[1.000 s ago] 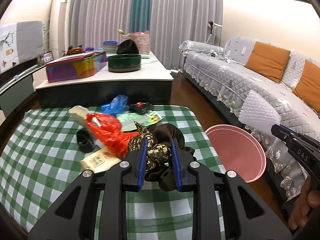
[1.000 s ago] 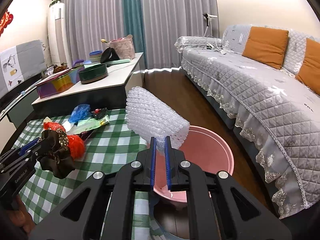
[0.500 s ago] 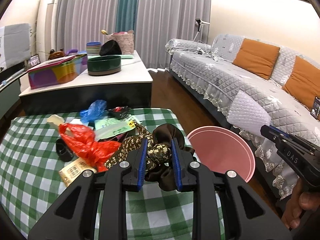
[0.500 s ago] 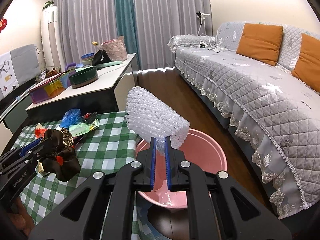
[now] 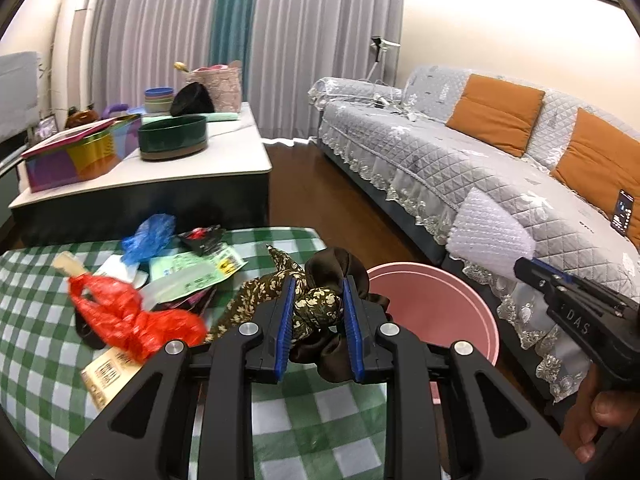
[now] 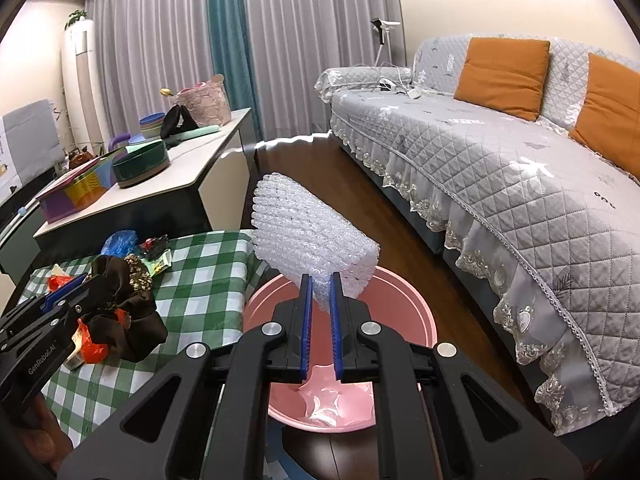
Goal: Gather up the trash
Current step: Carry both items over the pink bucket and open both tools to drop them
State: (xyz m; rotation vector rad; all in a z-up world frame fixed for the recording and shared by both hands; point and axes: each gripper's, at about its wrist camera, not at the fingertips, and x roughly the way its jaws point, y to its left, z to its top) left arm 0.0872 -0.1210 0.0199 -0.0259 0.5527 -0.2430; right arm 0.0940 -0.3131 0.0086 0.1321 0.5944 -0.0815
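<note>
I hold my right gripper [image 6: 320, 280] over the pink basin [image 6: 416, 312], its jaws pinching the lower edge of a folded wad of bubble wrap [image 6: 308, 236] that stands up above the basin's far rim. My left gripper [image 5: 319, 292] sits just to the basin's left, above the edge of the green-checked table [image 5: 36, 280], its blue pads clamped on a brown satin and floral fabric scrunchie [image 5: 320, 300] that bulges out on both sides of the fingers. The basin itself stands on the dark wood floor between the table and the grey quilted sofa [image 6: 500, 168]. Left of the basin, more litter lies on the cloth: a crumpled red plastic bag [image 5: 132, 320], a blue plastic bag [image 5: 150, 234], a green printed packet [image 5: 192, 268] and a barcode label [image 5: 106, 372].
</note>
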